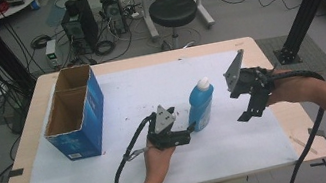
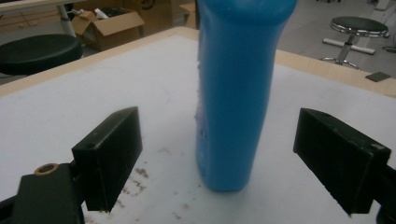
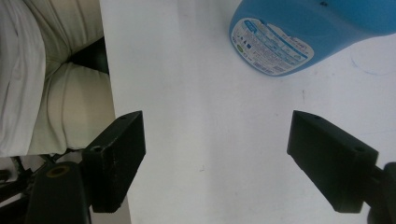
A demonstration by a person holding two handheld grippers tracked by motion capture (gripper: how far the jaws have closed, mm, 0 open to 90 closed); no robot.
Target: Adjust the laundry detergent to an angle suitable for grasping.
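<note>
A blue bottle (image 1: pixel 201 106) with a white cap stands upright on the white sheet near the table's middle. My left gripper (image 1: pixel 189 130) rests low on the sheet just left of the bottle's base, open. In the left gripper view the bottle (image 2: pixel 238 88) stands just ahead of the gap between the two spread jaws, touching neither. My right gripper (image 1: pixel 249 109) hovers open to the right of the bottle, jaws pointing down. In the right gripper view the bottle's labelled side (image 3: pixel 280 44) lies beyond the jaws at the upper right, with bare sheet between them.
An open-topped blue cardboard box (image 1: pixel 77 117) with two compartments stands at the table's left. The white sheet (image 1: pixel 130 92) covers most of the wooden table. The near table edge (image 3: pixel 108 74) and the person's legs lie behind the right gripper. A stool (image 1: pixel 172 10) and floor clutter sit beyond.
</note>
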